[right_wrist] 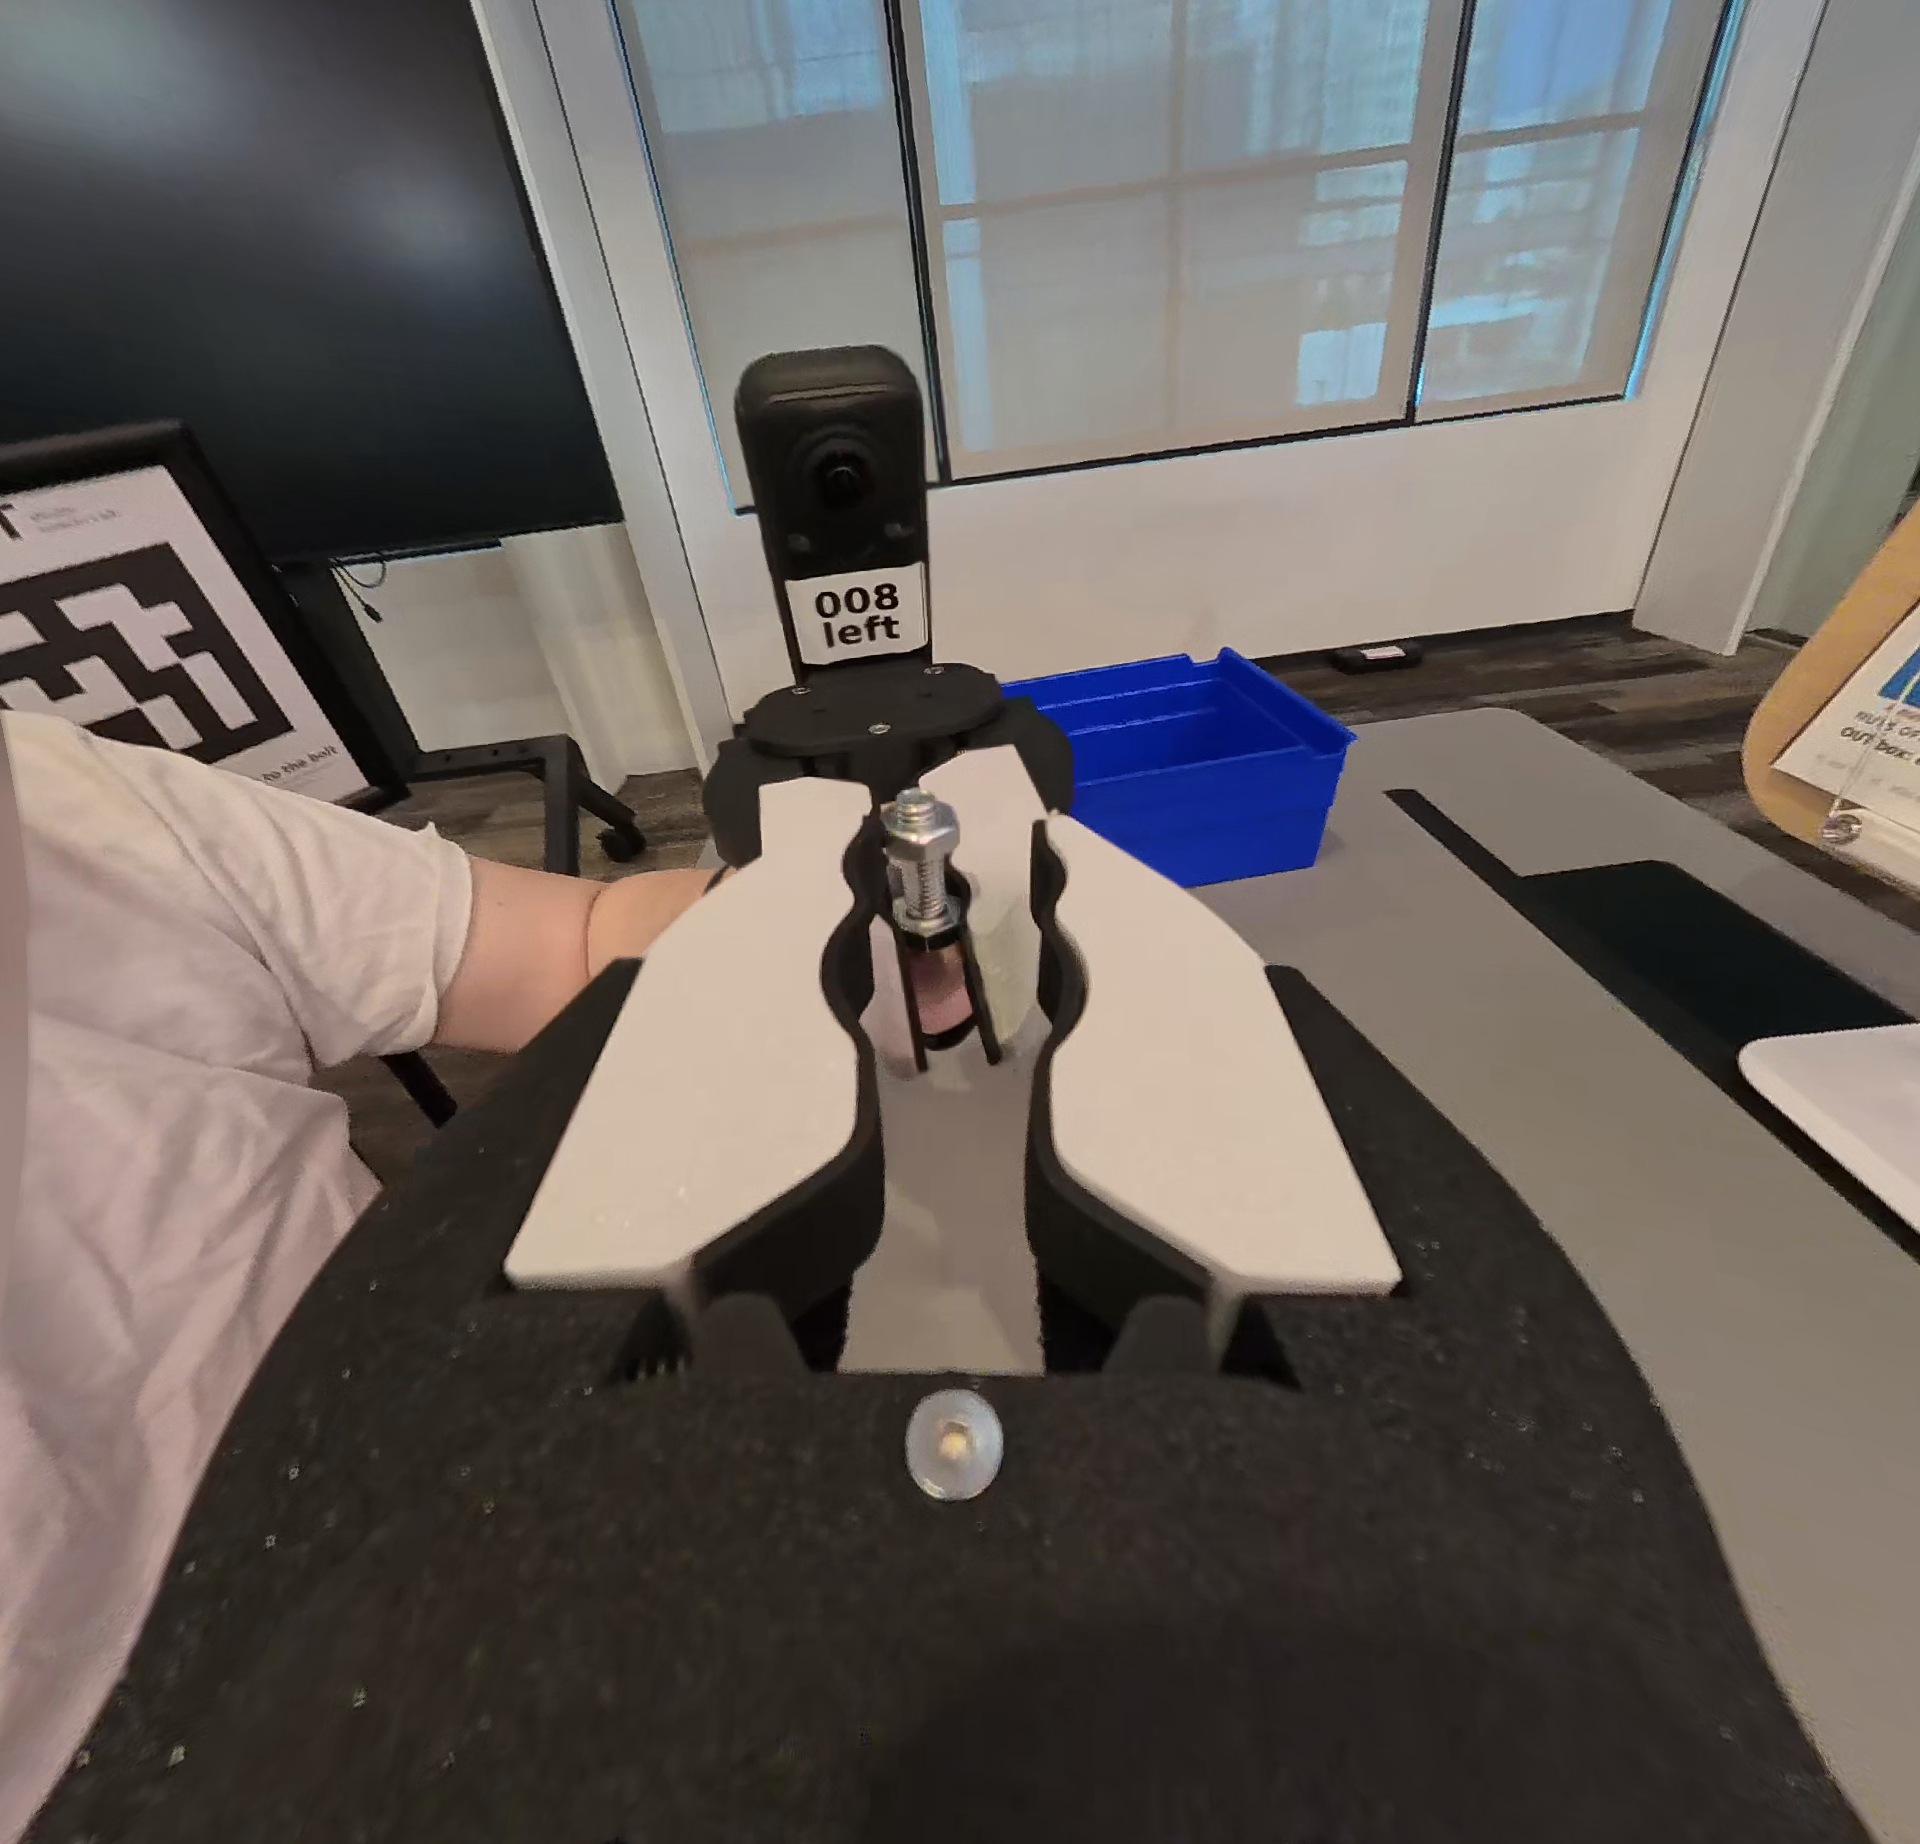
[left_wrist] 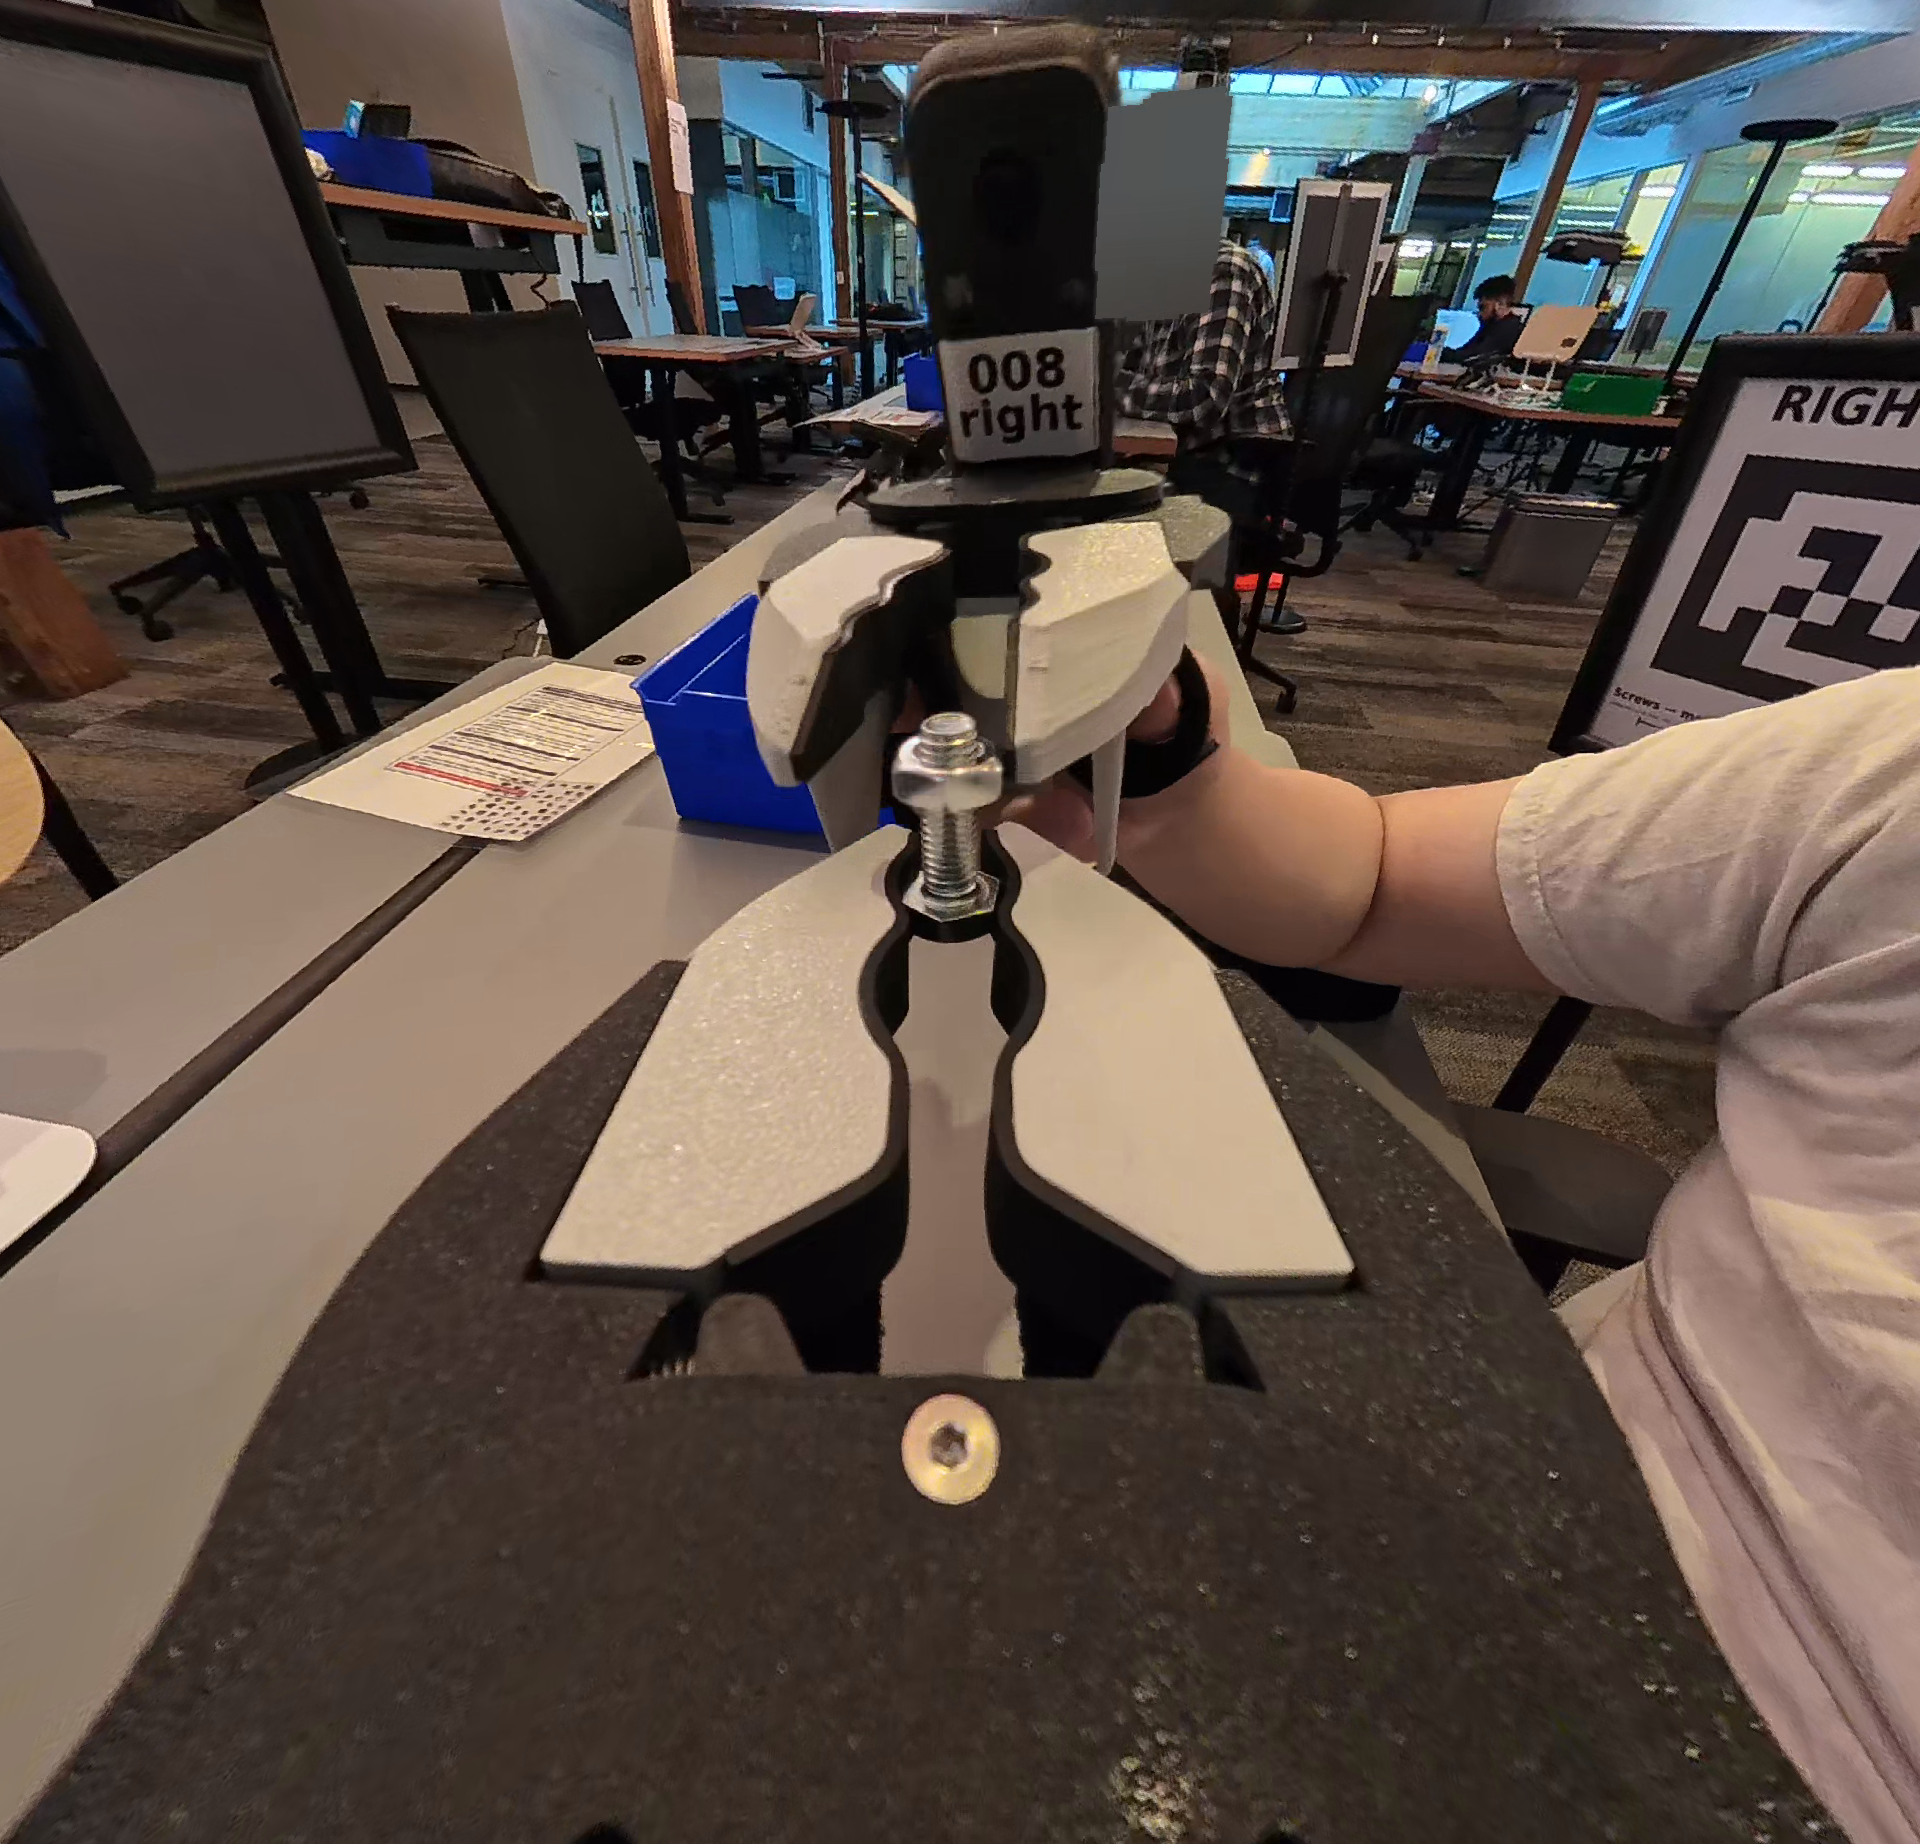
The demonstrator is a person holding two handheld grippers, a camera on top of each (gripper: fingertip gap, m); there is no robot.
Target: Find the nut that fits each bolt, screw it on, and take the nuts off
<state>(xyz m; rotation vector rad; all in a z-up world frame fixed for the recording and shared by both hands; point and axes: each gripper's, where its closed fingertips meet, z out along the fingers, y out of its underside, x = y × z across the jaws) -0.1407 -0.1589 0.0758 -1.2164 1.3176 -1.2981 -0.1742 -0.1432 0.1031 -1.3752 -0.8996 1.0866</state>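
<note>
A silver bolt (left_wrist: pixel 948 844) stands upright above the grey table (left_wrist: pixel 312 1015), with a silver hex nut (left_wrist: pixel 948 766) threaded on near its top end. My left gripper (left_wrist: pixel 948 895) is shut on the bolt's hex head, threads pointing up. My right gripper (left_wrist: pixel 930 729) faces it, open, with its white fingers on either side of the nut and apart from it. In the right wrist view the bolt (right_wrist: pixel 914 895) and nut (right_wrist: pixel 912 844) sit inside my right gripper's (right_wrist: pixel 951 838) open gap, closer to the left finger. The left gripper (right_wrist: pixel 920 947) holds the bolt from behind.
A blue bin (left_wrist: pixel 717 745) stands on the table behind the grippers; it also shows in the right wrist view (right_wrist: pixel 1195 786). A printed sheet (left_wrist: pixel 499 745) lies at the left. Framed marker boards (left_wrist: pixel 1808 568) stand beside the table. A person's arm (left_wrist: pixel 1299 880) reaches in. A white tray corner (right_wrist: pixel 1839 1098) is at the right. Both grippers' tips are close together, under 4 cm apart.
</note>
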